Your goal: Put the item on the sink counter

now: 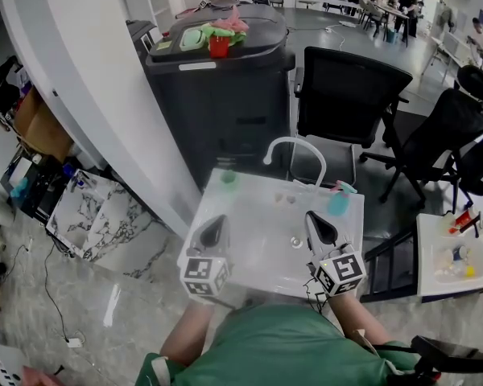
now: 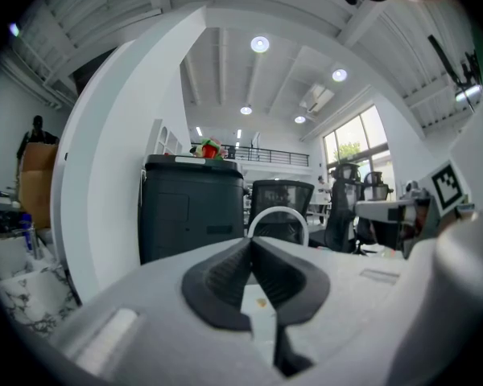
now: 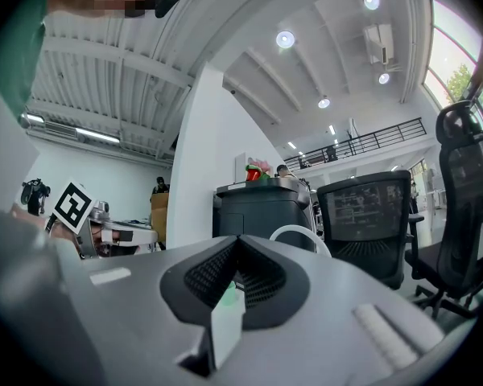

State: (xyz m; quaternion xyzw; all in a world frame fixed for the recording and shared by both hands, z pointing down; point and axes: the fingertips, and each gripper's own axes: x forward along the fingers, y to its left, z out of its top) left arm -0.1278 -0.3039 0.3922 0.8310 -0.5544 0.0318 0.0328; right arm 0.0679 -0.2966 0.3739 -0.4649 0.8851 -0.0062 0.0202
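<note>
Hovering empty over the sink counter (image 1: 253,187), with the placing apparently done.
A teal container (image 1: 338,202) stands at the basin's 2 o'clock and a green cup (image 1: 229,178) at 11; I cannot tell which is the item. The left gripper (image 1: 216,222) and right gripper (image 1: 314,217) are both clenched on nothing.

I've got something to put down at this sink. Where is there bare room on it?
Bare: on the sink, the left counter strip between the green item and the left tongs, and the basin from there to the right tongs, round the drain. Crowded: the back edge by the tap, with small bits and a teal bottle.
</note>
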